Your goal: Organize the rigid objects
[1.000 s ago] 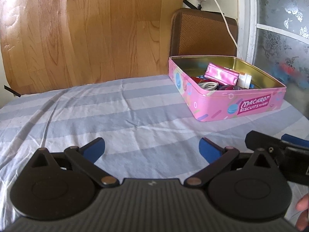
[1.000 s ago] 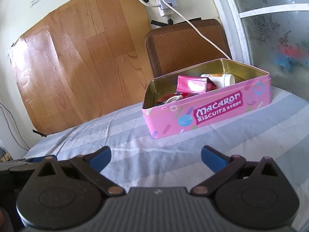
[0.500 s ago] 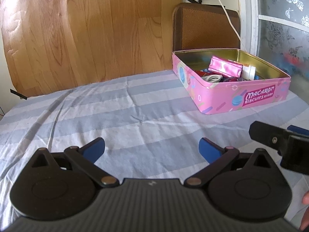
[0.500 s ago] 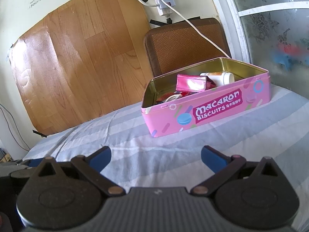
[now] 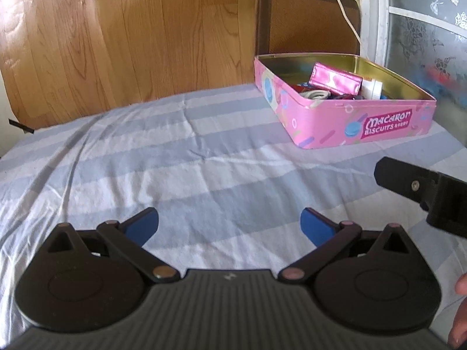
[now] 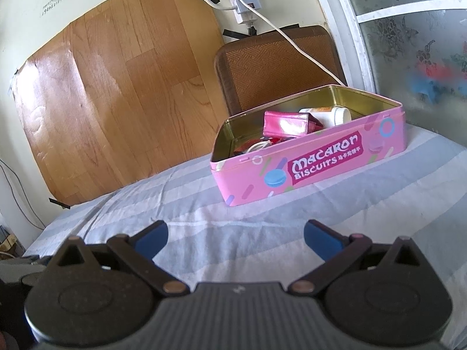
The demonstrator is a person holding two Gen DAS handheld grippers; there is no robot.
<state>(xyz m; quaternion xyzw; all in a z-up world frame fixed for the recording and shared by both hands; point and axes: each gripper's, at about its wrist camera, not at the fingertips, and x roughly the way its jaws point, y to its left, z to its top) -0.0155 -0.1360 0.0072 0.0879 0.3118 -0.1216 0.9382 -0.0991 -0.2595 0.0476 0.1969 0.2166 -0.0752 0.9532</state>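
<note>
Both the left gripper (image 5: 229, 226) and the right gripper (image 6: 235, 237) hovered with fingers spread apart and empty above the striped cloth (image 5: 181, 169). The pink biscuit tin (image 6: 309, 169), filled with small items, sat ahead near the far right edge.

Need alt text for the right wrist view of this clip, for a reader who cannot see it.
The open, empty right gripper hovers over a blue-and-white striped cloth, facing an open pink Macaron Biscuits tin. The tin holds a shiny pink pouch, a white bottle lying on its side and smaller items. Behind it stand a brown chair back and a wood-grain panel.
</note>
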